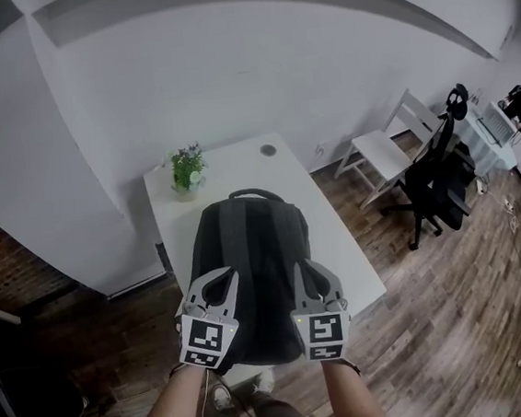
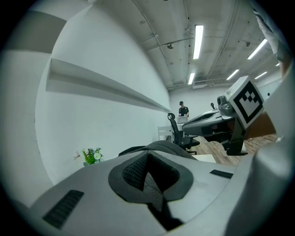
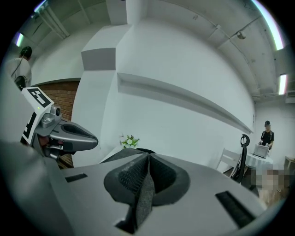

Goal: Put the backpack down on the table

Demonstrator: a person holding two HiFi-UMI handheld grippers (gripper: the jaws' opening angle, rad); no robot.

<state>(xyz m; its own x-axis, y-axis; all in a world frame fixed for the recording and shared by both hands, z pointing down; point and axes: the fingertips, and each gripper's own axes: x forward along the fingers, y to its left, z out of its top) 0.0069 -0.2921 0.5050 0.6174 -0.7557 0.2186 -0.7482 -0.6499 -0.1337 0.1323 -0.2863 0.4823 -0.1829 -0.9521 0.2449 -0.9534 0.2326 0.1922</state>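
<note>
A black backpack [image 1: 248, 269] hangs upright over the near part of the white table [image 1: 237, 164], its top handle toward the wall. My left gripper [image 1: 220, 277] is shut on the left side of its back, and my right gripper [image 1: 306, 270] is shut on the right side. In the left gripper view dark backpack fabric [image 2: 154, 184] is pinched between the pads, with the bag's top [image 2: 159, 146] rising beyond. In the right gripper view a grey strip of fabric [image 3: 146, 198] is pressed between the shut pads [image 3: 133, 177].
A small potted plant [image 1: 185, 169] stands at the table's far left corner, and a round cable port [image 1: 267, 150] is near the far edge. A black office chair [image 1: 437, 170] and a white chair [image 1: 380, 153] stand to the right. A person [image 1: 520, 102] sits at a far desk.
</note>
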